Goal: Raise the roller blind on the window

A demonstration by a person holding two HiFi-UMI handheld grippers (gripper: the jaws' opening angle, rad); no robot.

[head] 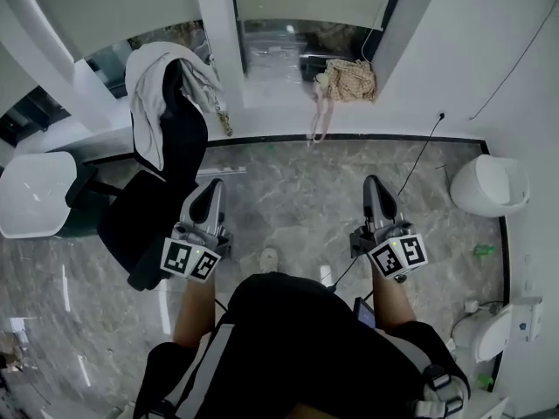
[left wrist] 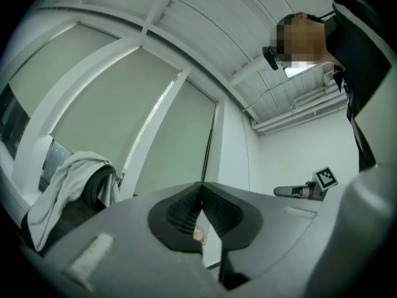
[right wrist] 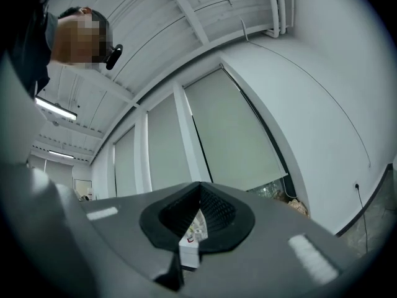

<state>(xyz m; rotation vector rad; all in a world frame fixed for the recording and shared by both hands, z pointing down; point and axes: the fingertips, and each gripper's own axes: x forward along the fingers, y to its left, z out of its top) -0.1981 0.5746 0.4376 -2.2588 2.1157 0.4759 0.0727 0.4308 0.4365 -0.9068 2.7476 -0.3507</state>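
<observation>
Both pairs of your fingers are pressed together on nothing: the left gripper [left wrist: 201, 190] and the right gripper [right wrist: 200, 190] point slightly upward, empty; ahead of and above the right fingertips hangs the roller blind [right wrist: 239, 135], drawn most of the way down the window; what looks like its thin pull cord [head: 376, 26] drops by the blind's right edge, well apart from either gripper; reach it with the jaws together and you only knock it aside; it may slip from the pads, or you may pull the strand that lowers; the bag [head: 349, 78] beneath it could snag; the chair [head: 153, 208], left of your left fingertips, is easily bumped.
</observation>
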